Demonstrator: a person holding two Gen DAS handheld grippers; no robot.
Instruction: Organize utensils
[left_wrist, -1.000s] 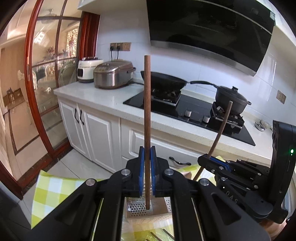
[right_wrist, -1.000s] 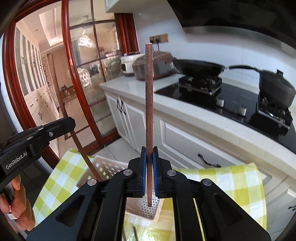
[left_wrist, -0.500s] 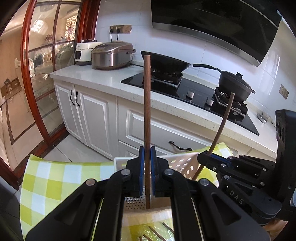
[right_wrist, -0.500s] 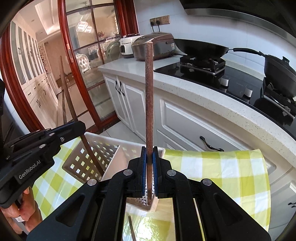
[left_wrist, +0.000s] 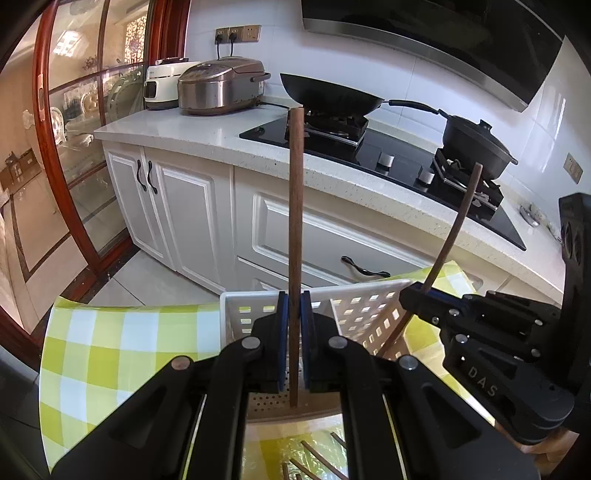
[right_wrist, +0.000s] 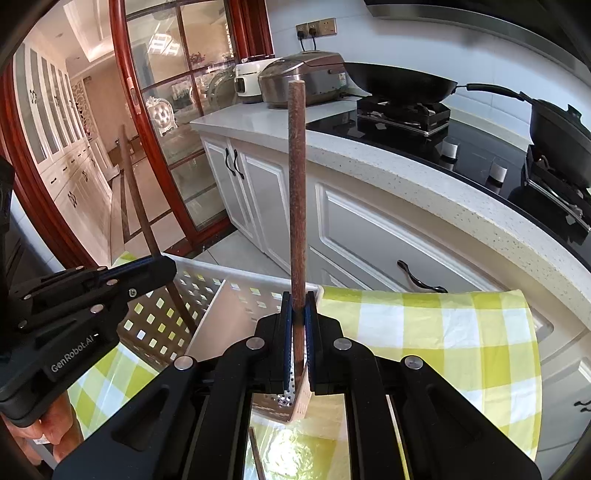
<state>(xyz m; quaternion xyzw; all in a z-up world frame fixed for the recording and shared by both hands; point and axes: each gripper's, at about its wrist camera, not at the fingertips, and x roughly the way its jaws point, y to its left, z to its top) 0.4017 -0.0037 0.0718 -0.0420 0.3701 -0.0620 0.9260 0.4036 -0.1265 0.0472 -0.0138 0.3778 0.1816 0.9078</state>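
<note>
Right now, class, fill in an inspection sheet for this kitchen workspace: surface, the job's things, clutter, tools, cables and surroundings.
Surface: yellow checked cloth covers the table.
Job's things: white slotted basket on the cloth; a perforated holder below the tools; one chopstick upright in the left tool, another chopstick upright in the right tool.
Clutter: loose chopsticks lying on the cloth near the camera.
Tools: left tool shut on its chopstick; right tool shut on its chopstick.
Cables: two plugs with cords at the wall socket.
Surroundings: rice cooker, wok, lidded pot, white cabinets.
</note>
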